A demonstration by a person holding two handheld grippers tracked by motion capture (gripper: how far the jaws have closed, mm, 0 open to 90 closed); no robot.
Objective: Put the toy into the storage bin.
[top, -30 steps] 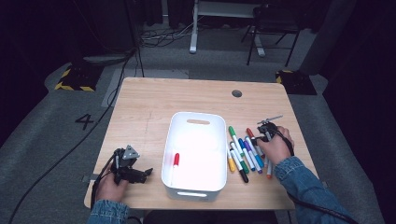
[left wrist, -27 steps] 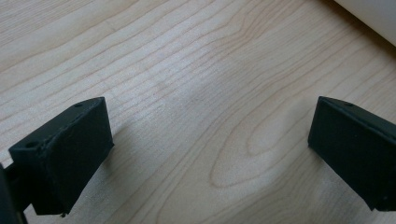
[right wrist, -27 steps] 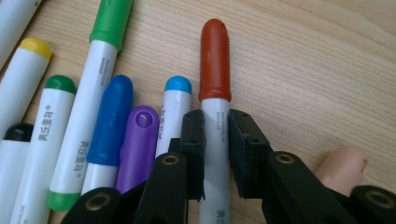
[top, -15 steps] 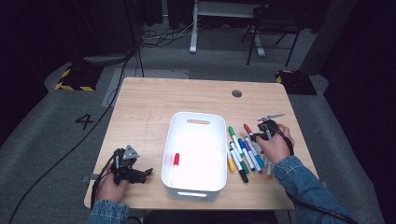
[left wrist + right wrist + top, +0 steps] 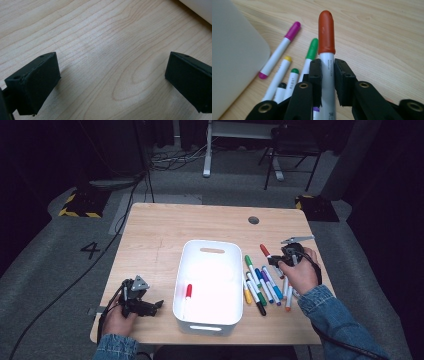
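Right gripper (image 5: 327, 75) jaws clamped on red-capped white marker (image 5: 327, 37), long axis along jaws; white plastic bin (image 5: 209, 280) lies left. Left gripper (image 5: 110, 82) jaws apart, idle.

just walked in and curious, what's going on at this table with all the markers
A person is sorting markers into a white bin on a wooden table. The right gripper is shut on a red-capped marker, picked from the loose markers lying beside the bin. One red marker already lies inside the bin. The left gripper rests open on bare table, left of the bin, with nothing between its jaws.
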